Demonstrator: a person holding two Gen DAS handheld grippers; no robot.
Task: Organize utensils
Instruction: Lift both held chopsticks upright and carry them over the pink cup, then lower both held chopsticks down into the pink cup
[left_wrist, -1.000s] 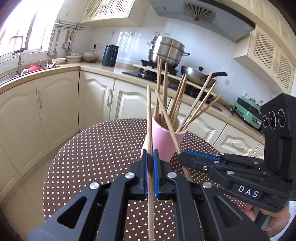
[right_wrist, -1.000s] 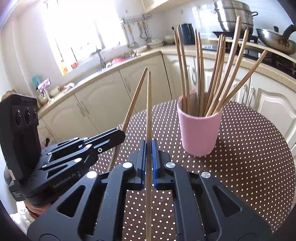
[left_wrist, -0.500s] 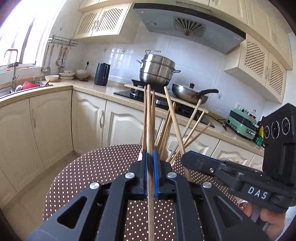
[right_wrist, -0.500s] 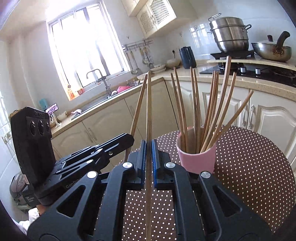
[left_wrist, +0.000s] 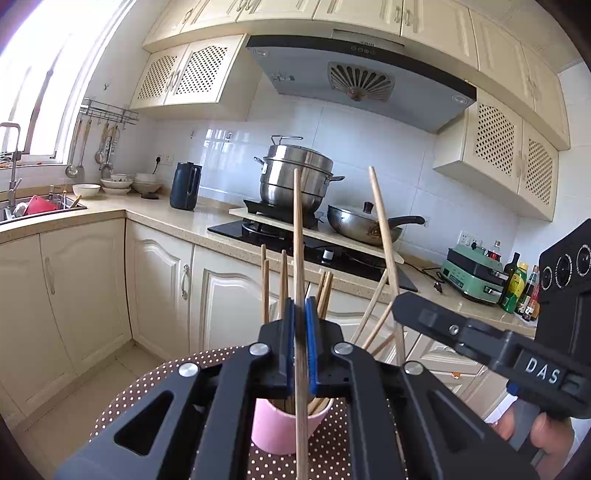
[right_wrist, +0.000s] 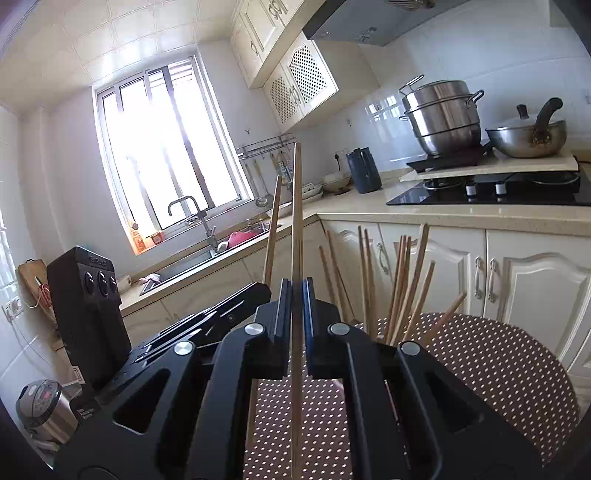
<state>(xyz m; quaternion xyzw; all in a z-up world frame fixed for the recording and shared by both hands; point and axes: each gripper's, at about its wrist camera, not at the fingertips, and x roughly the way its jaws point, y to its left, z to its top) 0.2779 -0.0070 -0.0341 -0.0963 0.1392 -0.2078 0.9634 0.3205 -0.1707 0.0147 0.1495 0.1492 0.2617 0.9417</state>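
We record two hand-held grippers raised over a round bench (right_wrist: 517, 369) covered in brown cloth with white dots.

Left hand-held gripper (left_wrist: 300, 332): its blue-lined jaws are clenched on a single wooden chopstick (left_wrist: 298, 236). The stick runs straight along the gripper's centre line — its upper part rises well above the fingertips, its lower part passes back beneath the body towards the camera. In the right wrist view the same gripper (right_wrist: 258, 291) appears at left, with its stick (right_wrist: 272, 229) leaning slightly to the right.

Right hand-held gripper (right_wrist: 293, 295): likewise clamped on one chopstick (right_wrist: 296, 206), which sits between the pads and stands nearly upright in that view. From the left wrist view this gripper (left_wrist: 400, 302) enters from the right, a hand (left_wrist: 546, 435) around its grip, and its chopstick (left_wrist: 382, 236) tilts up and to the left.

Pink cup (left_wrist: 288, 424): it stands on the bench directly below and just ahead of the left gripper, partly hidden by the gripper's body. It holds a bundle of further chopsticks (right_wrist: 402, 280) fanned outward; in the right wrist view only these sticks show, to the right of that gripper's jaws — the cup itself is hidden behind the gripper frame.

Both held sticks are apart from the bundle; whether their lower ends reach the cup, we cannot tell.

Behind: a counter (left_wrist: 155, 218) with a steel steamer pot (left_wrist: 299, 177) and a wok (left_wrist: 362, 225).
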